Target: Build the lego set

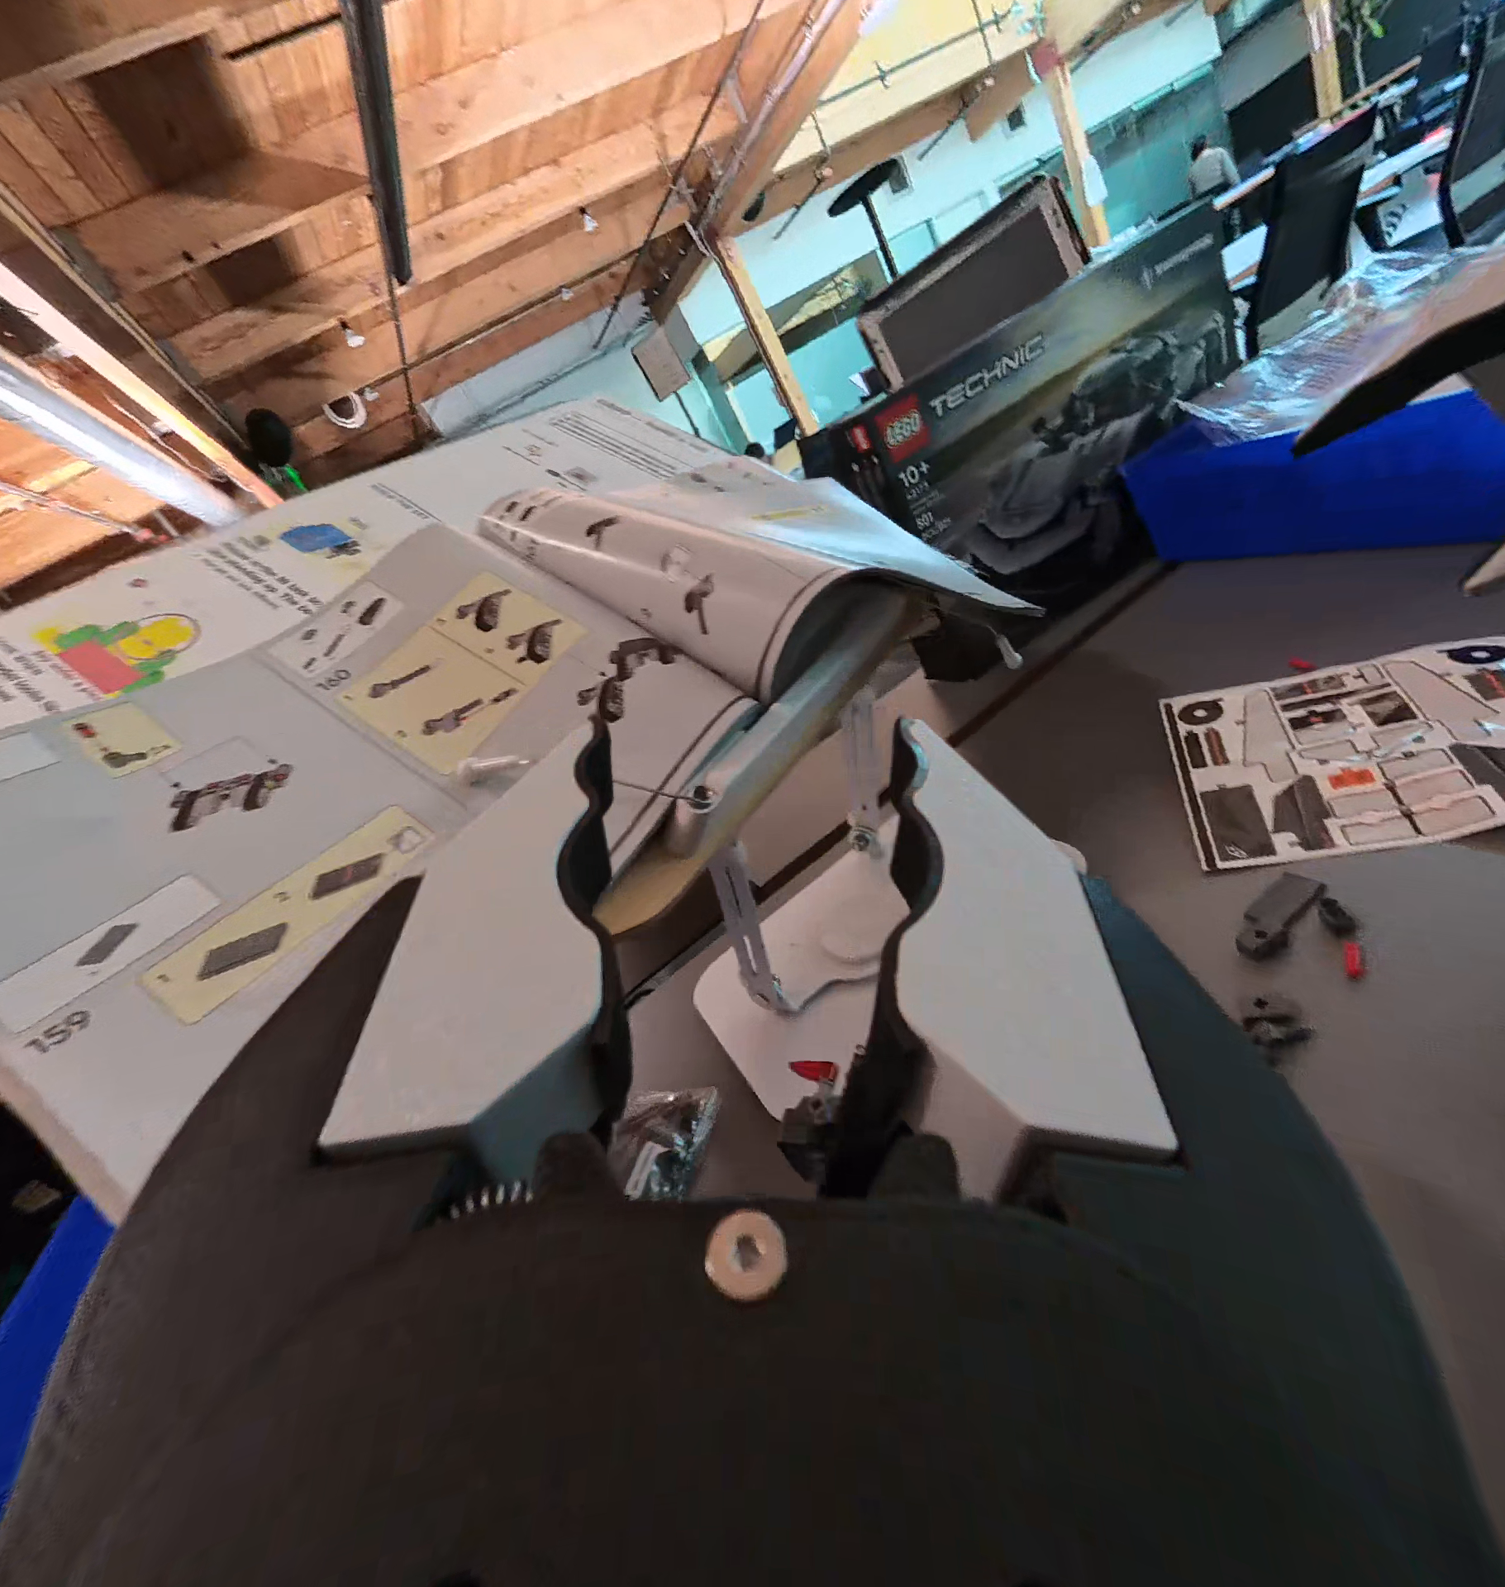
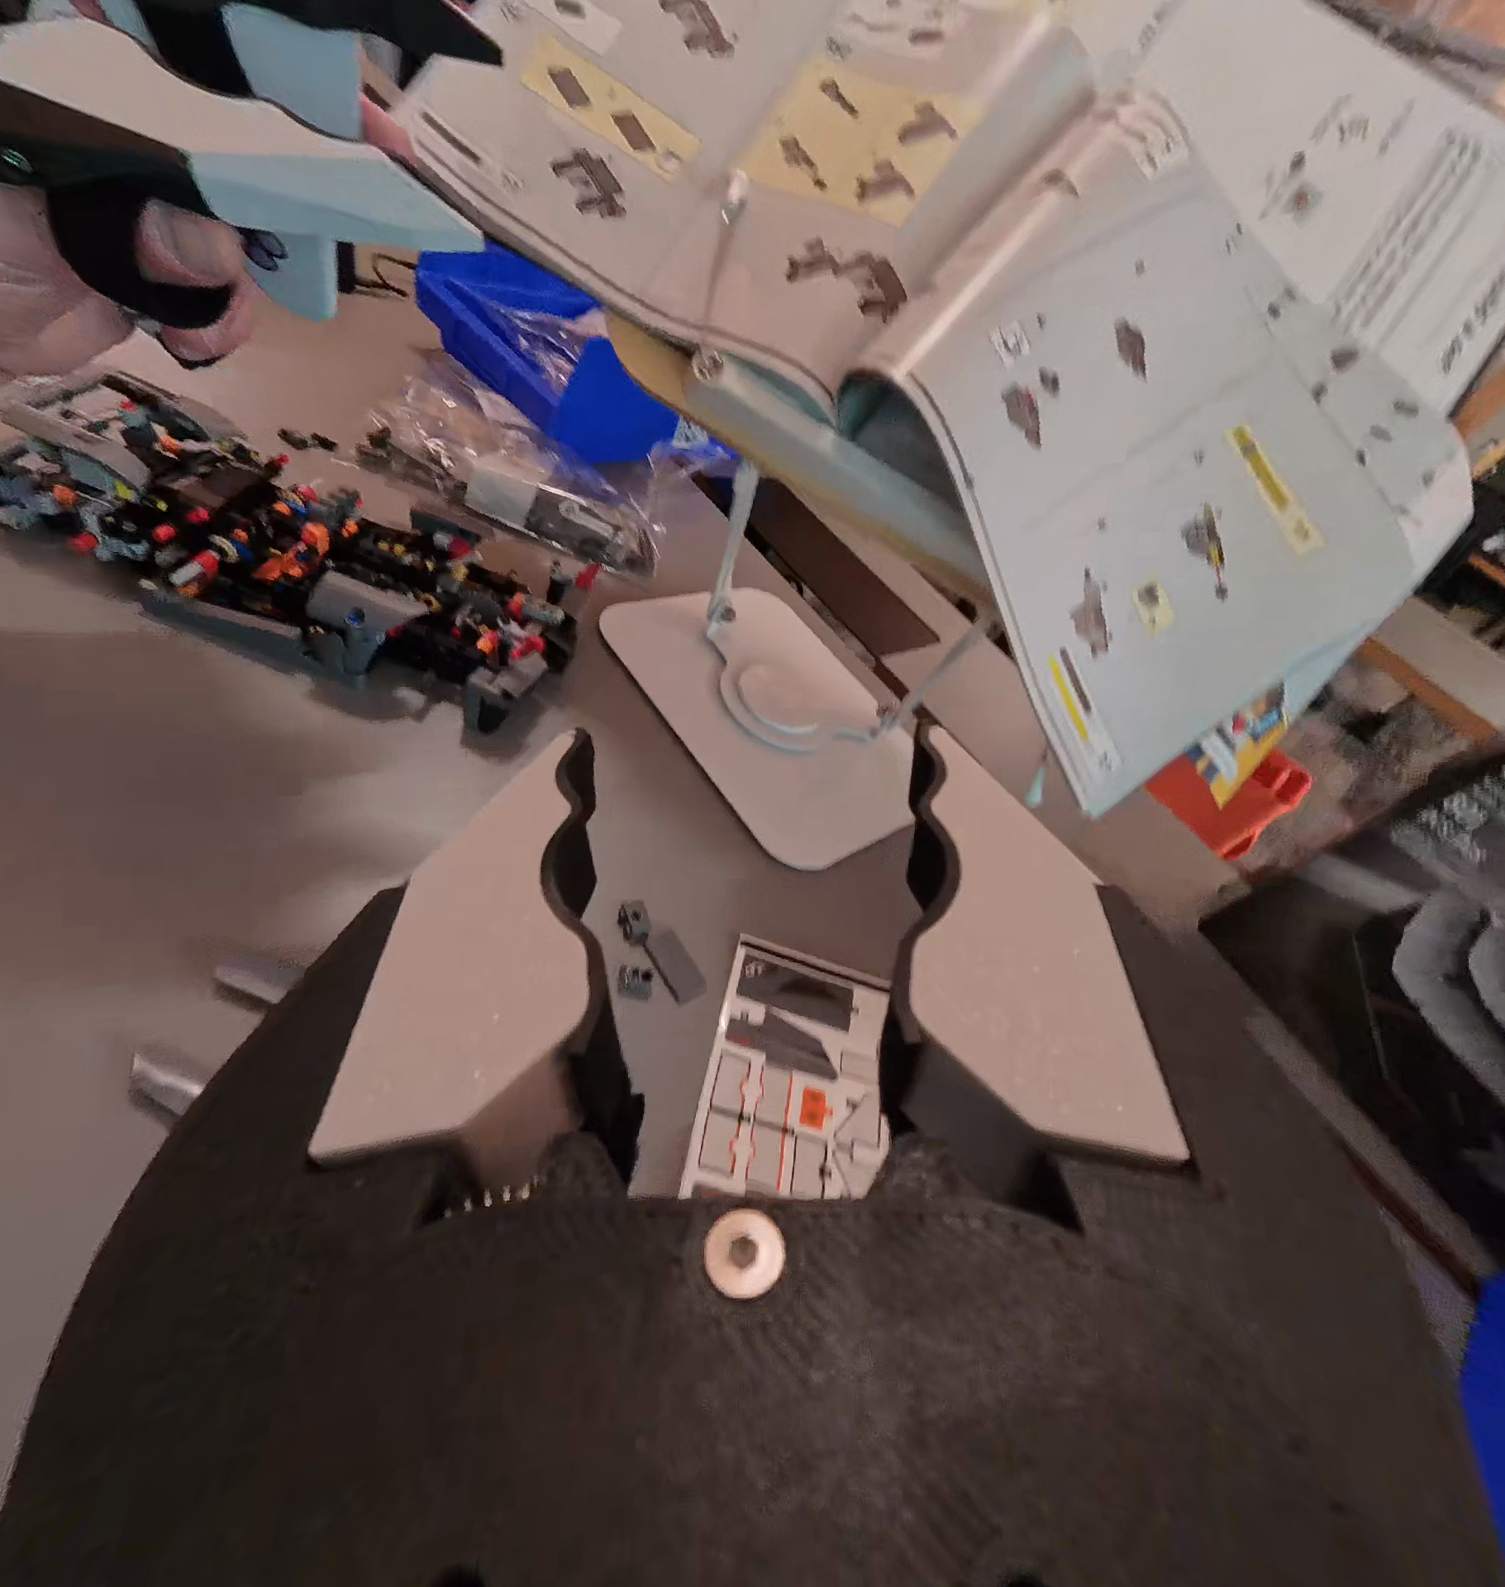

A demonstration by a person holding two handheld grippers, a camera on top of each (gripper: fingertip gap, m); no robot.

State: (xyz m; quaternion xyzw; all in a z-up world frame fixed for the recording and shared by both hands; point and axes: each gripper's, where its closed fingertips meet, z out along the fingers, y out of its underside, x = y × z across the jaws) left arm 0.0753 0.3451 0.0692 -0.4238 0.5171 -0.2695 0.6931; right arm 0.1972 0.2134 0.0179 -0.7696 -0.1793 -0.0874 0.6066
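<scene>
My left gripper (image 1: 744, 738) is open and empty, raised in front of the open instruction booklet (image 1: 302, 687) on its metal stand (image 1: 783, 996). My right gripper (image 2: 749, 756) is open and empty above the table, over a sticker sheet (image 2: 792, 1091) and a few small dark pieces (image 2: 658, 949). The booklet (image 2: 1075, 361) hangs over the stand's white base (image 2: 774, 730) in the right wrist view. The partly built black, grey and orange Lego model (image 2: 302, 550) lies at the left. The left gripper (image 2: 242, 163), held by a hand, also shows at the top left there.
A sticker sheet (image 1: 1367, 747) and loose dark and red pieces (image 1: 1298, 927) lie on the table at the right. The set's box (image 1: 1032, 429) and a blue bin (image 1: 1332, 489) stand behind. Plastic bags of parts (image 2: 517, 481) and a blue bin (image 2: 551, 361) sit behind the model.
</scene>
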